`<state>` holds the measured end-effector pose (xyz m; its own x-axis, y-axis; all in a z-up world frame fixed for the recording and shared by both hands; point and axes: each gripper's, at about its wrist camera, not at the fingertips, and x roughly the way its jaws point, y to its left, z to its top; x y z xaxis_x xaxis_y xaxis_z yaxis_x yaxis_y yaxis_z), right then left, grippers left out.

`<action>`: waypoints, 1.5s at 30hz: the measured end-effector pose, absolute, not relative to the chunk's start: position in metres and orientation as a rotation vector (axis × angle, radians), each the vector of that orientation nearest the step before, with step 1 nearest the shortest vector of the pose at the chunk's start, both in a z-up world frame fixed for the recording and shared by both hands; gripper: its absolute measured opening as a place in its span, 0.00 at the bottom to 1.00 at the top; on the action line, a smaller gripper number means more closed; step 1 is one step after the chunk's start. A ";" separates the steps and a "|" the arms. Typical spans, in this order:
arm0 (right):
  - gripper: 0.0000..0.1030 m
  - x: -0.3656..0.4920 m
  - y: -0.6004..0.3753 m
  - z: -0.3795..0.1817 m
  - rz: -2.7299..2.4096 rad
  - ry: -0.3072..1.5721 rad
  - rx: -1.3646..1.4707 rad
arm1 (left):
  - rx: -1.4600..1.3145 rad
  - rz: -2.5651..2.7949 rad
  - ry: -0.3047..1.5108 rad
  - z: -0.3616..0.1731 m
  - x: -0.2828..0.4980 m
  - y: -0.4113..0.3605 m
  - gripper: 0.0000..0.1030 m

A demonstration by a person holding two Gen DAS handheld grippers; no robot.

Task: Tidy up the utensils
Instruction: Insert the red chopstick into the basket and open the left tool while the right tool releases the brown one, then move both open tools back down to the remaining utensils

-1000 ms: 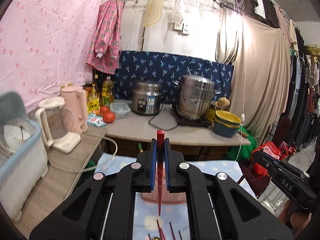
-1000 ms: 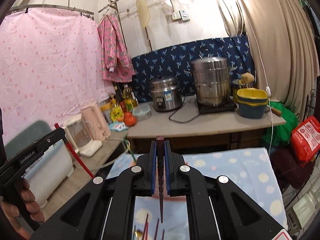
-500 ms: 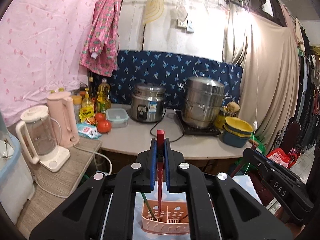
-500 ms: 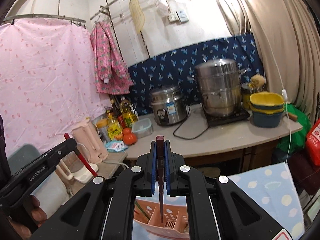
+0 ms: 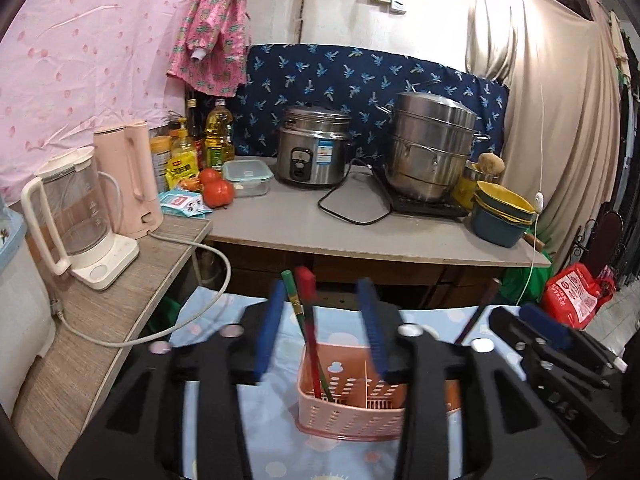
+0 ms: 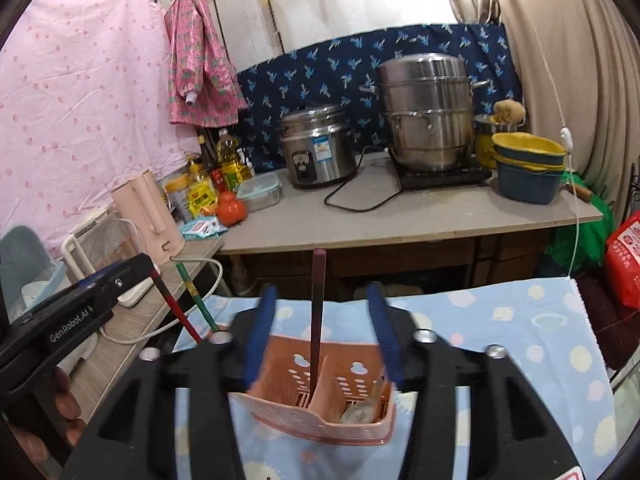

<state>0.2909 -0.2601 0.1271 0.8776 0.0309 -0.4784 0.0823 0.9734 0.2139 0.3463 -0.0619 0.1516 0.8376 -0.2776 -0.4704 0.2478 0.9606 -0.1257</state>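
The left hand-held gripper [image 5: 322, 328] has just been opening; its blue pads stand apart, and the red chopstick [image 5: 310, 344] between them touches neither, standing beside a green chopstick [image 5: 298, 320] in the left compartment of the pink perforated plastic basket [image 5: 352, 416]. The right hand-held gripper [image 6: 320, 332] has likewise just spread, and the dark maroon chopstick [image 6: 317, 308] stands free in the basket's middle. The basket sits on a blue dotted cloth [image 6: 520, 320]. Beyond, a grey counter [image 5: 304, 220] carries a steel rice cooker [image 5: 312, 152].
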 end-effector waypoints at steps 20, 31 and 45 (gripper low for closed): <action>0.49 0.108 -0.231 0.066 -0.012 0.673 0.125 | -0.046 -0.245 0.688 0.079 0.200 -0.016 0.55; 0.47 0.015 -0.210 -0.016 -0.007 0.859 0.131 | -0.031 -0.273 0.850 -0.003 0.109 -0.010 0.55; 0.33 -0.015 -0.183 -0.047 0.043 0.919 0.135 | -0.010 -0.299 0.927 -0.048 0.052 -0.015 0.54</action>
